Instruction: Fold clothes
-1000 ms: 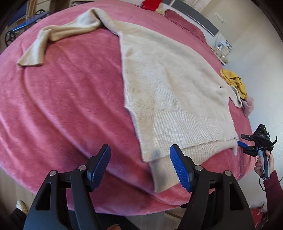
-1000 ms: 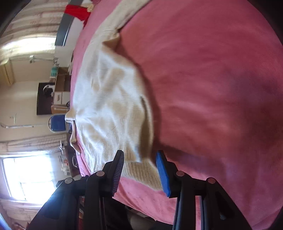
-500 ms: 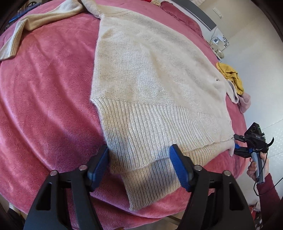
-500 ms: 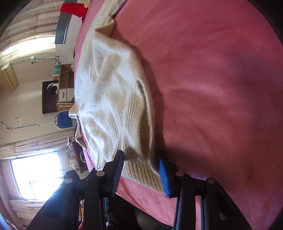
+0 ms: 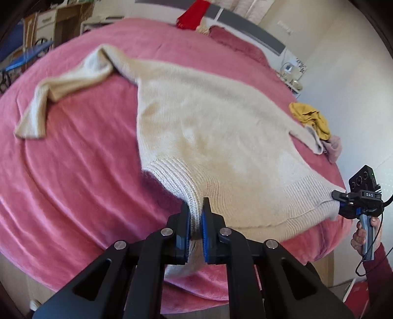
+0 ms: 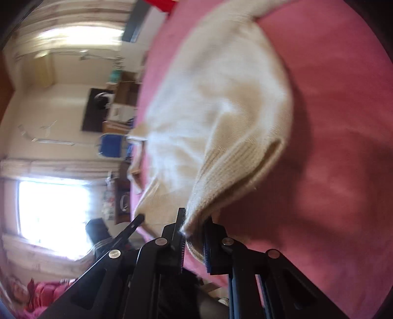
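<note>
A cream knitted sweater [image 5: 208, 127] lies spread on a bed under a pink blanket [image 5: 73, 159], one sleeve [image 5: 61, 88] flung out to the left. My left gripper [image 5: 195, 208] is closing, its blue pads pressing on the ribbed hem at the left corner, which is bunched up and raised off the blanket. At the far right a person's hand holds my right gripper [image 5: 341, 198], pinching the hem's other corner. In the right wrist view that gripper [image 6: 195, 218] is closing on the ribbed hem of the sweater [image 6: 221, 98], lifted above the blanket [image 6: 331, 122].
A yellow garment [image 5: 310, 117] and a small pink one [image 5: 334, 147] lie at the bed's right edge. A red cloth [image 5: 191, 17] hangs at the headboard, a nightstand [image 5: 292, 71] beside it. A blue chair [image 6: 110, 144] and a bright window [image 6: 56, 216] stand beyond the bed.
Both grippers went from open around the hem to closed on it. Each has risen, pulling its hem corner up off the blanket.
</note>
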